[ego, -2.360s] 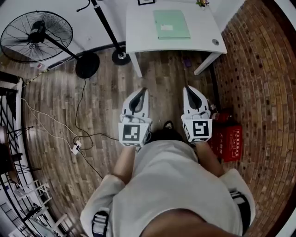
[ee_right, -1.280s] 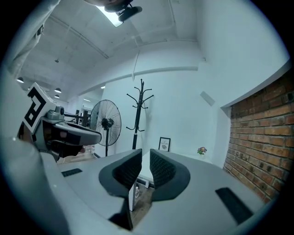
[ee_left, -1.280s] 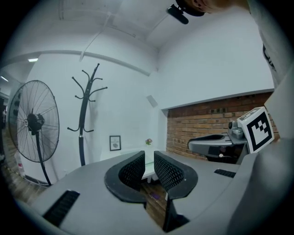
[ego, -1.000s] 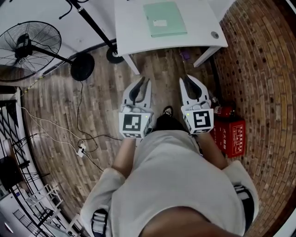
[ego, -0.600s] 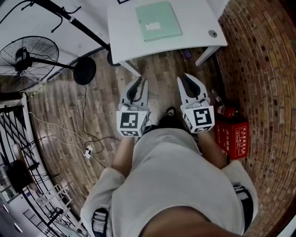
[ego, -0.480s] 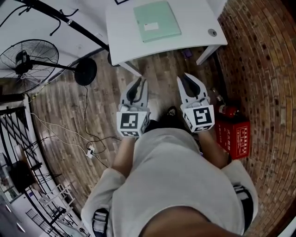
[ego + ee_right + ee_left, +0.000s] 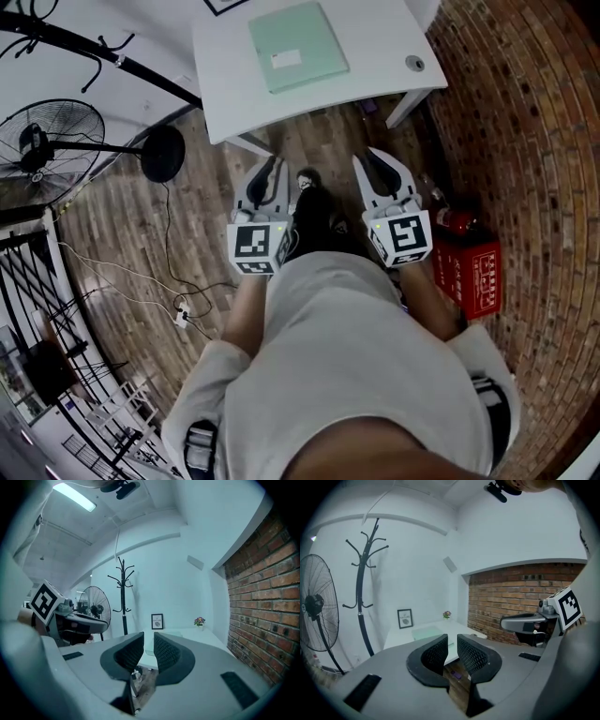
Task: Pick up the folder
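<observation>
A pale green folder (image 7: 298, 44) with a small white label lies flat on the white table (image 7: 375, 37) at the top of the head view. Both grippers are held side by side over the wooden floor, short of the table's near edge. My left gripper (image 7: 267, 169) points at the table, its jaws drawn in to a thin slit with nothing between them (image 7: 452, 641). My right gripper (image 7: 375, 159) stands the same way and holds nothing (image 7: 149, 639). In the left gripper view the folder (image 7: 426, 632) shows just above the jaws.
A brick wall (image 7: 525, 141) runs along the right, with a red crate (image 7: 478, 272) and a fire extinguisher (image 7: 452, 220) at its foot. A standing fan (image 7: 37, 141), a coat stand (image 7: 84, 47) and a floor cable (image 7: 178, 314) are on the left. A small framed picture (image 7: 405, 618) stands at the table's back.
The person has walked toward the table. The table and folder have come closer and slid left in the head view. Both grippers advanced together, and a shoe now shows between them.
</observation>
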`<state>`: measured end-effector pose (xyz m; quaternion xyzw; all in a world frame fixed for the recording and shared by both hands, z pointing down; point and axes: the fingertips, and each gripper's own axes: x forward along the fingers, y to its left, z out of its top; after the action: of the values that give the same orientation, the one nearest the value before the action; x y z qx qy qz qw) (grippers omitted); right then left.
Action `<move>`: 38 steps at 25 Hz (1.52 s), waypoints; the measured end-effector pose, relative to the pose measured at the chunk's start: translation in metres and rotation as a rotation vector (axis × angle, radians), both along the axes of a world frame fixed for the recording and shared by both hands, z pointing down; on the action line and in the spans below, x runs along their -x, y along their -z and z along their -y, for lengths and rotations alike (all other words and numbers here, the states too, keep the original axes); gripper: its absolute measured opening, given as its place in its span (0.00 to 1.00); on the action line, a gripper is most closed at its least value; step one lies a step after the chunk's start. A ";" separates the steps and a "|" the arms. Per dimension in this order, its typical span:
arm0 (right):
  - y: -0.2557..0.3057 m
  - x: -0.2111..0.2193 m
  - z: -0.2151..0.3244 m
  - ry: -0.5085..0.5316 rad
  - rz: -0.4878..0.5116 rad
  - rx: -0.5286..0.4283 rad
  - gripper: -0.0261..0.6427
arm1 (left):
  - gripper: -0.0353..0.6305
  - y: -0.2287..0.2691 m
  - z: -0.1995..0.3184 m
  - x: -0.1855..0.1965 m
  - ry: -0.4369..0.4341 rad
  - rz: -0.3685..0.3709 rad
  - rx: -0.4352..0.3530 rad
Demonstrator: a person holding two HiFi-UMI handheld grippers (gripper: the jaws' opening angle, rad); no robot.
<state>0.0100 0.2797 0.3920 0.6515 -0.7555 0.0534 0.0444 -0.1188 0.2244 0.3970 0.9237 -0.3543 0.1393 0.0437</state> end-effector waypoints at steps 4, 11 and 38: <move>-0.002 -0.008 0.015 -0.001 -0.005 0.015 0.14 | 0.13 -0.003 0.017 -0.012 -0.022 0.001 0.001; -0.005 -0.022 0.055 -0.004 -0.028 0.024 0.14 | 0.13 -0.006 0.061 -0.029 -0.031 -0.023 0.016; -0.019 -0.051 0.258 -0.021 -0.087 0.174 0.17 | 0.13 -0.036 0.257 -0.051 -0.106 -0.031 0.124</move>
<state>0.0609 0.0220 0.4113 0.6549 -0.7384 0.0911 0.1328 -0.0673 -0.0326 0.4334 0.9387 -0.2949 0.1487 0.0991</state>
